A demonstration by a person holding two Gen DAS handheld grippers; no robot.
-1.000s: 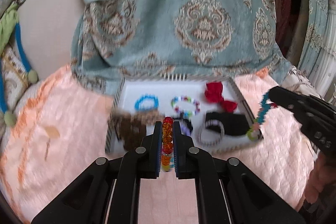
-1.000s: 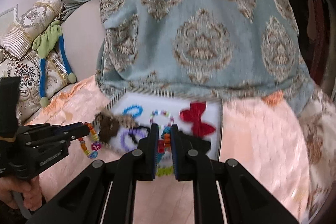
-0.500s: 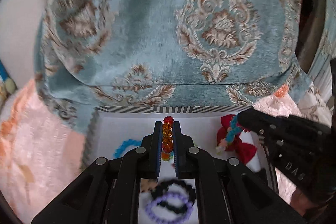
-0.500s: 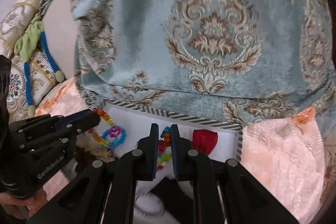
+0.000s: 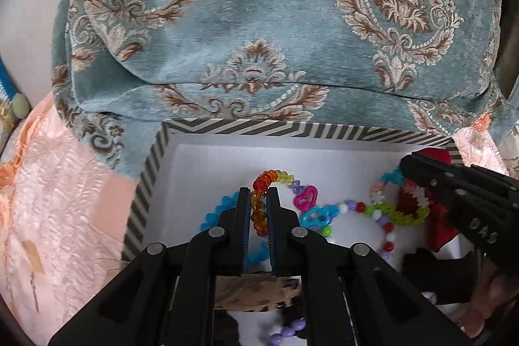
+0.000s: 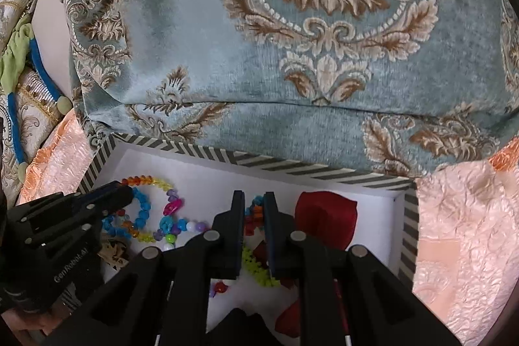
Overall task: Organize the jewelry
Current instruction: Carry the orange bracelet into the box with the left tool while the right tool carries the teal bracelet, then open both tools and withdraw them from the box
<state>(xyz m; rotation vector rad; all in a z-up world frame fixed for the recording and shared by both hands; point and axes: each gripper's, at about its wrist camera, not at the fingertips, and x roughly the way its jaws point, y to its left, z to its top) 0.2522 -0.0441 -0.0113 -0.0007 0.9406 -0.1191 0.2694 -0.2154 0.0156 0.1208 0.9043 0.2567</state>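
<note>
The rainbow bead bracelet (image 5: 275,177) is pinched between the closed fingers of the left gripper (image 5: 258,209), its red and amber beads clamped and the rest of the loop arching toward 1 o'clock over the white floor of the striped-rim box (image 5: 246,127). The right gripper (image 6: 253,216) is likewise closed, on a second beaded string of blue, orange and lime-green beads (image 6: 256,271); where that string ends below the fingers is hard to tell. Both pieces hang inside the box, above a blue bead bracelet (image 5: 223,206), a multicoloured bead bracelet (image 5: 379,216) and a red bow (image 6: 324,216) at 3 o'clock. Around the box lie a peach quilted bedspread (image 5: 65,200) and, at 12 o'clock, a teal damask cushion (image 5: 275,21).

The step in hand looks like delivering both pieces into the box. The next move probably calls for lowering each piece onto a bare white patch, then parting the fingers so the loops drop without tangling with the others.
</note>
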